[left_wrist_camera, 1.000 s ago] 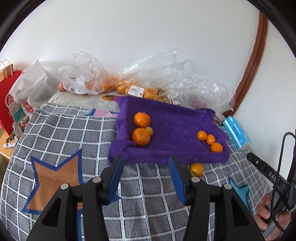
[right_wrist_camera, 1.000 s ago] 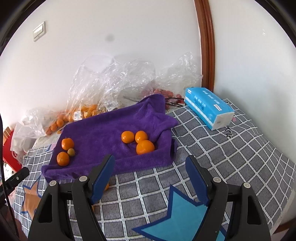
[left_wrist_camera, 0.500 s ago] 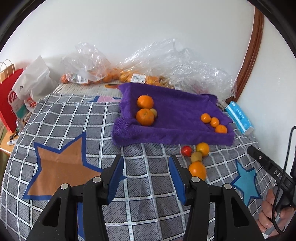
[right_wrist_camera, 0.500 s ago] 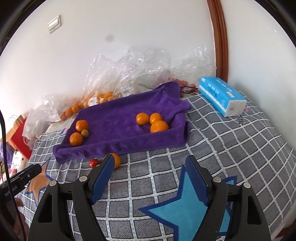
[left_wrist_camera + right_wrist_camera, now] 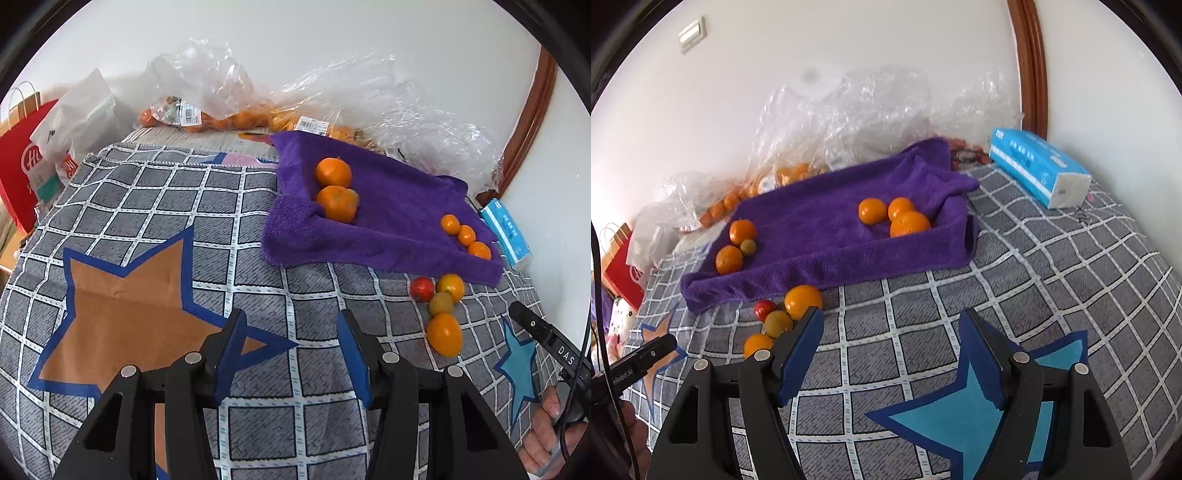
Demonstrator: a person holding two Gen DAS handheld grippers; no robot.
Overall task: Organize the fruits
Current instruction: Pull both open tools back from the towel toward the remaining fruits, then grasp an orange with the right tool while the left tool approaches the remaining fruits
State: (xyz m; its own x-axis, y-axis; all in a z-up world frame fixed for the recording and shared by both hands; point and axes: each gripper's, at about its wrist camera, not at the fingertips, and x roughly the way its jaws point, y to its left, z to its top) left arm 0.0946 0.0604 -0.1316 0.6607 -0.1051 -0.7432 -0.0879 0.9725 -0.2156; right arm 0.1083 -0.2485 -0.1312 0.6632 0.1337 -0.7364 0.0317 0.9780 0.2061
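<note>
A checked grey cloth with star patterns is seen covering the surface; whether a bed or a worktop lies beneath cannot be told. On its far part a purple towel is laid, with raised edges. On the towel two groups are noted: two oranges and a small greenish fruit at the left end, and three small oranges at the right end. Clear plastic bags holding more oranges are stacked against the far wall, and a blue tissue pack lies at the far right.

Four loose fruits are found off the towel, just near of its front edge: a red one, two orange ones and a greenish one, close together.

The left gripper is released and empty, with the loose fruits to its right. The right gripper is empty, its jaws closing on nothing; the loose fruits lie just beside its left finger. The right gripper is judged the nearer.
</note>
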